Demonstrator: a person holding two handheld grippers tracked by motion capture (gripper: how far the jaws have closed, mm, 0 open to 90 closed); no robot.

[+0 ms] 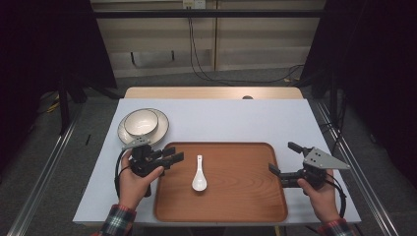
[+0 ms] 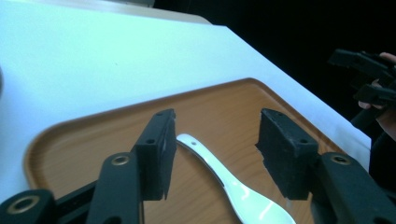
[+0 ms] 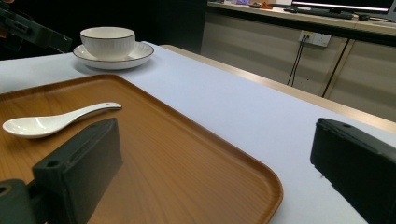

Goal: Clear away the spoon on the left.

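A white worktop (image 1: 216, 120) carries a wooden tray (image 1: 246, 196) at its near edge, with a plate (image 1: 162, 129) holding a white bowl (image 1: 141, 122) just beyond the tray's left far corner. The left gripper (image 1: 176, 154) hangs over the tray's left rim, jaws released and gripping nothing; the right gripper (image 1: 285, 158) sits at the tray's right edge, jaws spread wide and empty. A white ceramic spoon (image 1: 199, 175) lies flat on the tray, bowl end toward the person, just right of the left gripper.

Left tool (image 1: 173, 158) jaws apart, empty; right tool (image 1: 284, 157) jaws wide.
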